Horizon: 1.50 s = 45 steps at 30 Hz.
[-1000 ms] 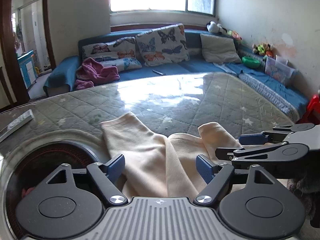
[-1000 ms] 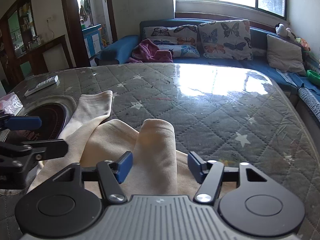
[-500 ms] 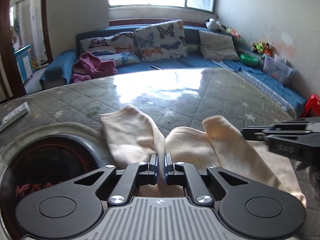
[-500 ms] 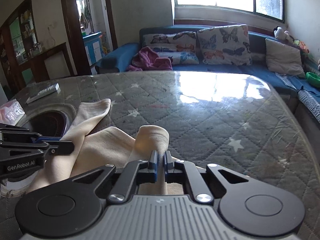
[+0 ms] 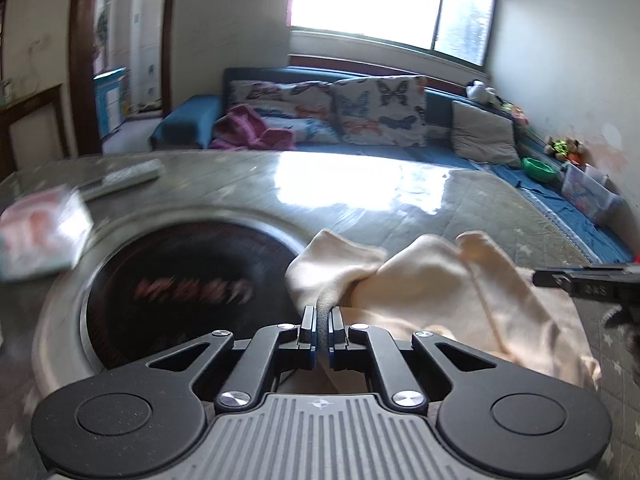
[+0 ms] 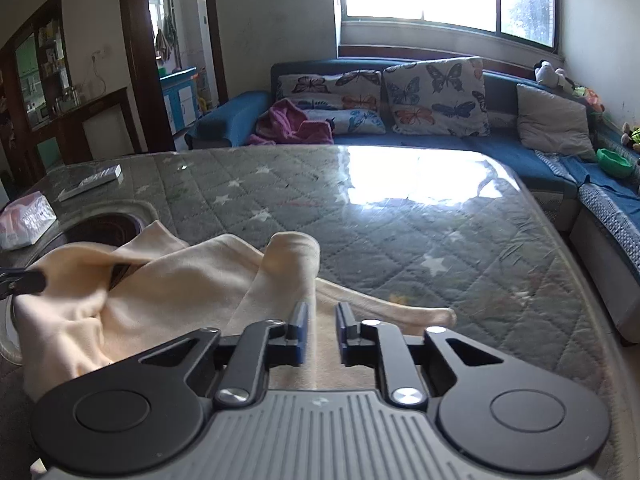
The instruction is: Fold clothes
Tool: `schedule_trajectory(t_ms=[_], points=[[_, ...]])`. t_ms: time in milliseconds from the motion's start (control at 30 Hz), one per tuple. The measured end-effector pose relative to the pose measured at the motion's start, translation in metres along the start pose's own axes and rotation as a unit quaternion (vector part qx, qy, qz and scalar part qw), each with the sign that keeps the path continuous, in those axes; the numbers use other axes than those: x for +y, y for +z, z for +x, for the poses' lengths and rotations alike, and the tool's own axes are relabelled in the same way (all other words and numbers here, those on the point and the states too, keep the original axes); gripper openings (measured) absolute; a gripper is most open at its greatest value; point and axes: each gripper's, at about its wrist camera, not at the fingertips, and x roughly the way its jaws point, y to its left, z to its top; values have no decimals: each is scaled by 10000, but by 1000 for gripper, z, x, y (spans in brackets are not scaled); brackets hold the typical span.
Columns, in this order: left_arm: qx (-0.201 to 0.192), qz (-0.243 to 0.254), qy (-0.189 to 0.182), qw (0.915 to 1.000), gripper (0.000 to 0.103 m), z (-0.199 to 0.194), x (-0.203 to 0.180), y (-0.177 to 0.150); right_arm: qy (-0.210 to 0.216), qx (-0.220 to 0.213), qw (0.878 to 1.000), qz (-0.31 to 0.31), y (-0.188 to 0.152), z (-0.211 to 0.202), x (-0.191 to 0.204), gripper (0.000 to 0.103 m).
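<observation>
On the table (image 6: 420, 240) | left tool (image 5: 319, 326) pinches cream garment (image 5: 440, 280) | right tool (image 6: 320, 320) parted | tissue pack (image 6: 26, 220) nearby

Very little text is readable. In the left wrist view, the black side of the right gripper (image 5: 588, 282) carries small pale characters, too blurred to make out. The tissue pack (image 6: 26, 220) on the desk (image 6: 400, 240) shows print too small to read.
</observation>
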Motion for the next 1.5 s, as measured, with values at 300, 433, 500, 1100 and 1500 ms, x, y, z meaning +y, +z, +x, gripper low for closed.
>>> schedule_trajectory(t_ms=[300,433,500,1100,1500], points=[[165,-189,277,9993,6,-20,25,-31,53,236,9997,-22,-2,39,14,7],[196,-190,319,9991,6,-28,32,-40,-105,-55,9999,-102,-4,12,12,5],[196,-166,306,9992,6,-33,33,-45,-227,-212,9995,-115,-4,-7,6,5],[497,100,196,9985,6,-56,31,-80,-1750,-381,9747,1338,-114,-158,-109,7],[92,419,-161,9990,16,-82,7,-56,-1678,-381,9738,1489,-124,-168,-118,20]])
